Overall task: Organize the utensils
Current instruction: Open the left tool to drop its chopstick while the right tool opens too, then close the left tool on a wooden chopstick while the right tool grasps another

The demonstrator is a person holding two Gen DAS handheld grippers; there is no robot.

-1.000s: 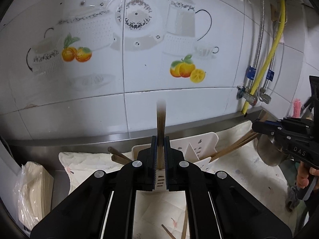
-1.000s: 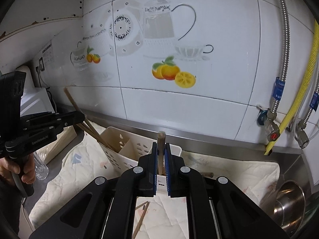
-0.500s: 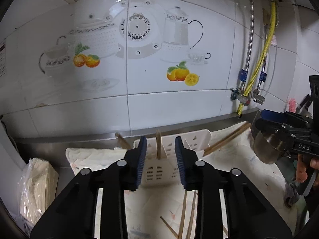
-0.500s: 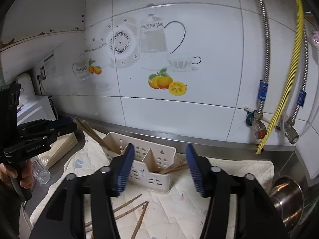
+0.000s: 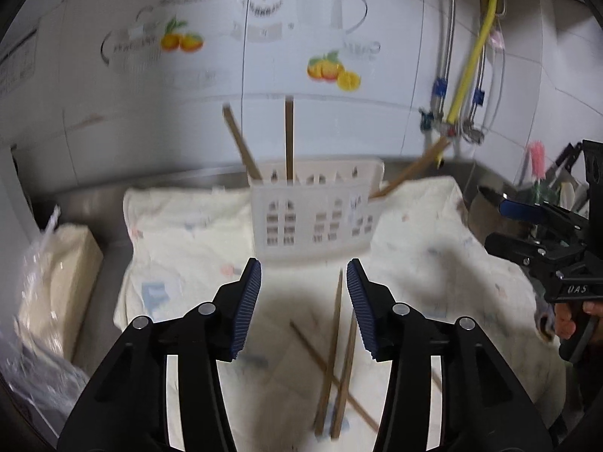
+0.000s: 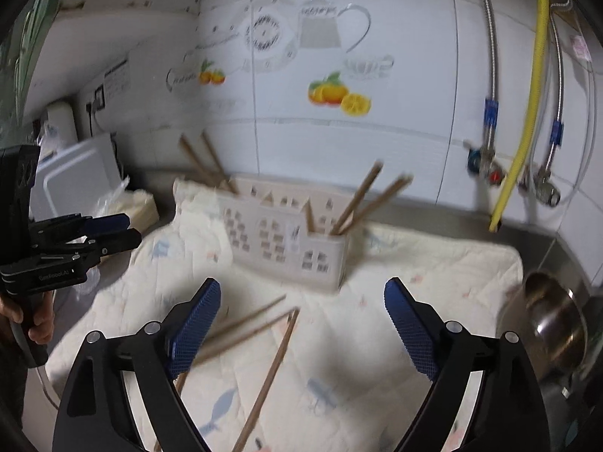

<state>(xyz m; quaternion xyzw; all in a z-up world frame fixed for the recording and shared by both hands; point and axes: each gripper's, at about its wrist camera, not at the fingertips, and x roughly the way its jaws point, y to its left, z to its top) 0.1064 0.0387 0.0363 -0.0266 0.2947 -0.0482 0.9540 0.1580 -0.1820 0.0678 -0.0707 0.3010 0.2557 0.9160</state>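
A cream plastic utensil holder (image 5: 312, 218) stands on a pale cloth (image 5: 188, 233) near the tiled wall; it also shows in the right wrist view (image 6: 286, 237). Wooden chopsticks stand in it: some lean left (image 5: 241, 143), one is upright (image 5: 289, 139), others lean right (image 6: 361, 199). Loose chopsticks lie on the cloth in front (image 5: 335, 350), (image 6: 271, 369). My left gripper (image 5: 303, 305) is open and empty, above the loose chopsticks. My right gripper (image 6: 301, 327) is wide open and empty, short of the holder.
A steel pot (image 6: 554, 327) sits at the right edge of the cloth. A bagged stack of paper (image 5: 49, 286) lies left of the cloth. Hoses and valves (image 6: 508, 158) hang on the wall at right. A white appliance (image 6: 75, 180) stands at far left.
Both grippers opened and let go of their chopsticks into the holder. Both have since drawn back and tilted down, so the loose chopsticks on the cloth show.
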